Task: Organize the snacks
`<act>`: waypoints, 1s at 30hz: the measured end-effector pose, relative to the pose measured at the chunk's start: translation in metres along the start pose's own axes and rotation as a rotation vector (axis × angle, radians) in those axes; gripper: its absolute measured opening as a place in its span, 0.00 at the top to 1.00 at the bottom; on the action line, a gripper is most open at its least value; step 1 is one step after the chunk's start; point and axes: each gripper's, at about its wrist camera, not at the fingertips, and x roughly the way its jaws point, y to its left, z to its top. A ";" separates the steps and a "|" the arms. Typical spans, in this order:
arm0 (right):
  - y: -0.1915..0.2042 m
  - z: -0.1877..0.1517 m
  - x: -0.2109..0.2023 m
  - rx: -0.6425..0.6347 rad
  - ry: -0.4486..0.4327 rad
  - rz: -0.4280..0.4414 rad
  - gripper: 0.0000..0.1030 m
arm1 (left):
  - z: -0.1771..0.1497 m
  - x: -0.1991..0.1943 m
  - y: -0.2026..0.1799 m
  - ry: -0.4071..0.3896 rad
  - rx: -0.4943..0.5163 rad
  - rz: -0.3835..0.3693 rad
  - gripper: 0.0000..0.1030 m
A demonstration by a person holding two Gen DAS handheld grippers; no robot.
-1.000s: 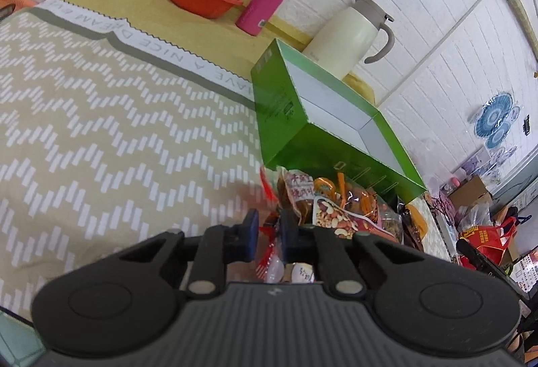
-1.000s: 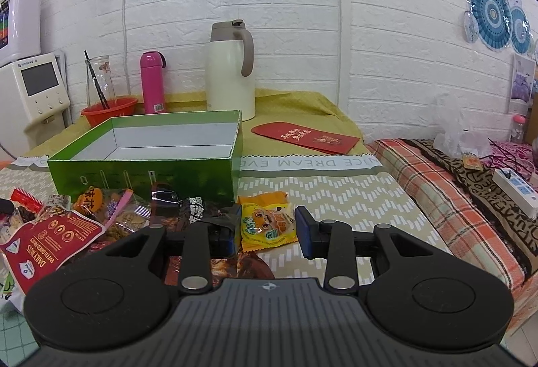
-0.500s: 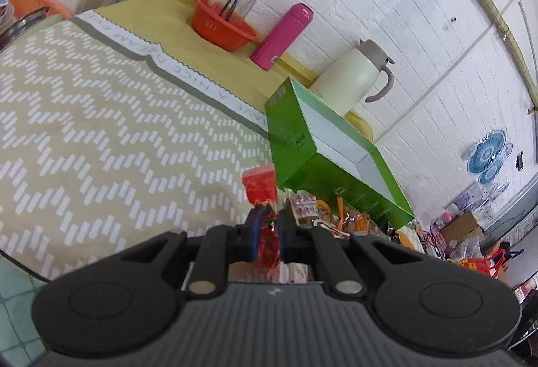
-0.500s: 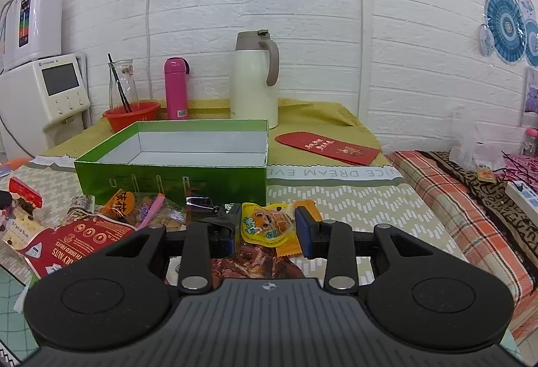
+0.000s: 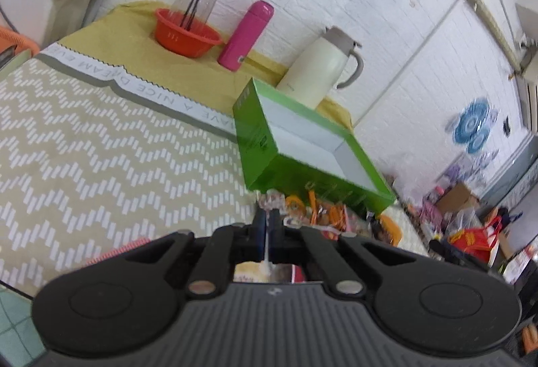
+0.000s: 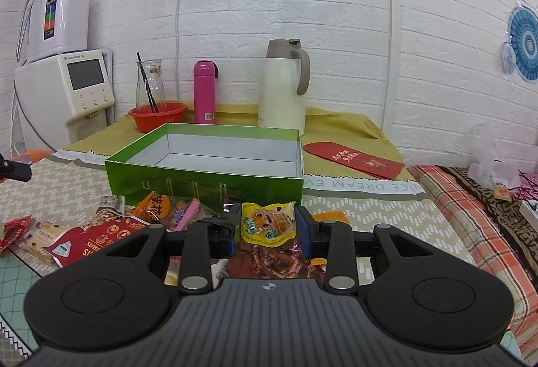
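Observation:
An open green box with a white inside stands on the patterned cloth; it also shows in the left wrist view. Several snack packets lie in a pile in front of it. My right gripper holds a yellow snack packet between its fingers, raised above the pile. My left gripper is shut on the thin edge of a snack packet, which hangs mostly hidden under the fingers.
A cream thermos jug, a pink bottle, a glass carafe and an orange bowl stand behind the box. A red envelope lies at the right. A water dispenser stands at the left.
My left gripper has swung towards the green box with its packet now edge-on. My right gripper has lifted with the yellow packet held between its fingers.

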 end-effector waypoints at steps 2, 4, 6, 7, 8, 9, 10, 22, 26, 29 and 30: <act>0.001 0.000 0.000 0.003 0.004 0.016 0.43 | -0.008 0.002 -0.002 0.048 0.035 0.032 1.00; 0.002 0.000 -0.001 0.004 0.003 0.021 0.43 | -0.015 0.001 -0.007 0.073 0.123 0.055 0.62; 0.004 -0.001 -0.002 0.002 0.002 0.024 0.43 | -0.022 0.000 -0.018 0.069 0.273 0.051 0.40; 0.004 -0.001 -0.002 0.002 0.002 0.026 0.43 | -0.025 0.001 -0.023 0.071 0.360 0.035 0.39; 0.004 0.000 -0.002 0.001 0.003 0.029 0.43 | -0.028 0.003 -0.027 0.072 0.441 0.028 0.37; 0.004 0.000 -0.002 0.001 0.003 0.031 0.43 | -0.030 0.006 -0.030 0.084 0.523 0.021 0.37; 0.004 0.000 -0.003 0.002 0.003 0.030 0.43 | -0.032 0.012 -0.032 0.126 0.621 0.000 0.36; 0.009 0.001 0.003 0.002 0.018 0.012 0.42 | -0.018 0.076 -0.026 0.404 0.964 -0.026 0.28; 0.011 0.000 0.010 0.009 0.030 0.027 0.42 | -0.022 0.078 -0.041 0.421 1.132 -0.060 0.22; 0.013 -0.001 0.011 0.014 0.028 0.034 0.42 | -0.029 0.080 -0.050 0.389 1.295 -0.054 0.05; 0.013 -0.001 0.011 0.017 0.028 0.036 0.42 | -0.030 0.083 -0.051 0.380 1.330 -0.037 0.00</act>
